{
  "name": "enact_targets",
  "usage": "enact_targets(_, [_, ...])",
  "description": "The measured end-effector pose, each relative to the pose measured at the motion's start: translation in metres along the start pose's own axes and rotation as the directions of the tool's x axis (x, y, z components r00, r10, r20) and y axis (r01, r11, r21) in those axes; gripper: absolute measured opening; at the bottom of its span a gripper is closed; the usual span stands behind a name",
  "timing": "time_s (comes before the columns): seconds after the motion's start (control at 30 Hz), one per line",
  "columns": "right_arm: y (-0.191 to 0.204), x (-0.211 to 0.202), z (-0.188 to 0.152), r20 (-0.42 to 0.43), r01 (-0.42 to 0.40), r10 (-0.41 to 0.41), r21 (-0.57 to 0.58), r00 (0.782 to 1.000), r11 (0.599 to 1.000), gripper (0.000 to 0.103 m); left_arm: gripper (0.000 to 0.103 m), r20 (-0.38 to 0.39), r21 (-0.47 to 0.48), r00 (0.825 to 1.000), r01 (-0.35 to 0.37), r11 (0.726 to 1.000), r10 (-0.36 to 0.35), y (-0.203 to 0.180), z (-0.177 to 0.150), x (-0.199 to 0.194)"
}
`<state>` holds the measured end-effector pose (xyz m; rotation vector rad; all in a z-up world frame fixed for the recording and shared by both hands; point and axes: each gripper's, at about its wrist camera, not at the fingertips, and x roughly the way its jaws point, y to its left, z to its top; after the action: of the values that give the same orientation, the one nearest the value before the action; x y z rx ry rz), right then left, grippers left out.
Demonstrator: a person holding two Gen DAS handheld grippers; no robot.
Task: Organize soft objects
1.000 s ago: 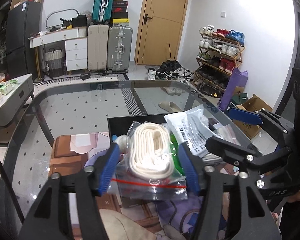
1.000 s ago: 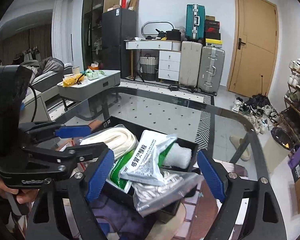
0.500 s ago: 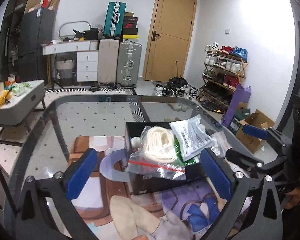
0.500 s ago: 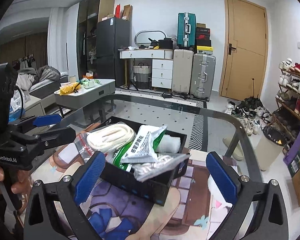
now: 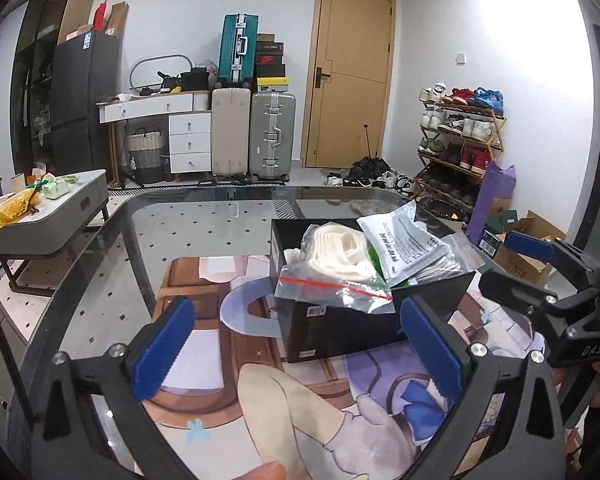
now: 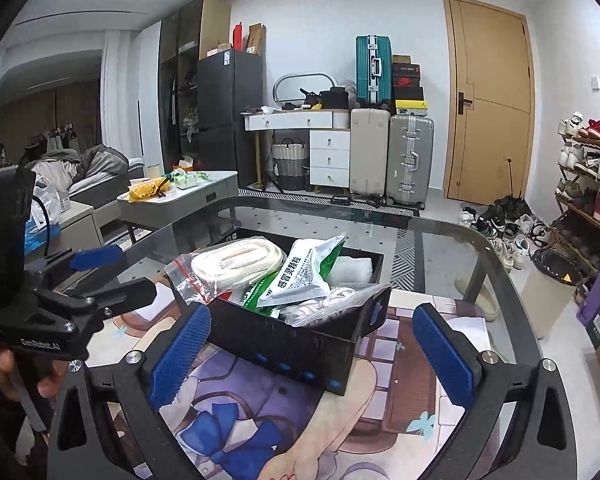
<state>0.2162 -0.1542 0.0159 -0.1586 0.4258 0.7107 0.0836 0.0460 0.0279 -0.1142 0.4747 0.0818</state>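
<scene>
The black rectangular plastic box [image 5: 340, 320] sits at centre frame on a printed cartoon mat [image 5: 220, 344] over the rounded glass worktop [image 5: 204, 216]. Its contents overflow: a clear zip bag of coiled cream rope [image 5: 336, 260] hangs over the near rim, half hiding a white printed pouch [image 6: 300, 276]; items beneath are hard to make out. The left gripper [image 5: 296, 344] and the right gripper [image 6: 312, 348] hold their blue ribbed fingers [image 5: 162, 346] wide apart, empty, short of the box.

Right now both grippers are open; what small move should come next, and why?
Probably bring the left gripper forward to push the zip bag of white rope inward: it overhangs the black box's near rim, and nothing is held.
</scene>
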Motion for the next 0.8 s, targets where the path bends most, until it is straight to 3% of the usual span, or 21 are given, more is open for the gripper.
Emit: enact_targets(0.8, [0.003,0.010,-0.018,0.035,0.012,-0.012,-0.003,0.999,1.000,0.102,0.103,-0.002,0.021,1.000,0.010,1.000,-0.010,-0.003,-0.002,0.002])
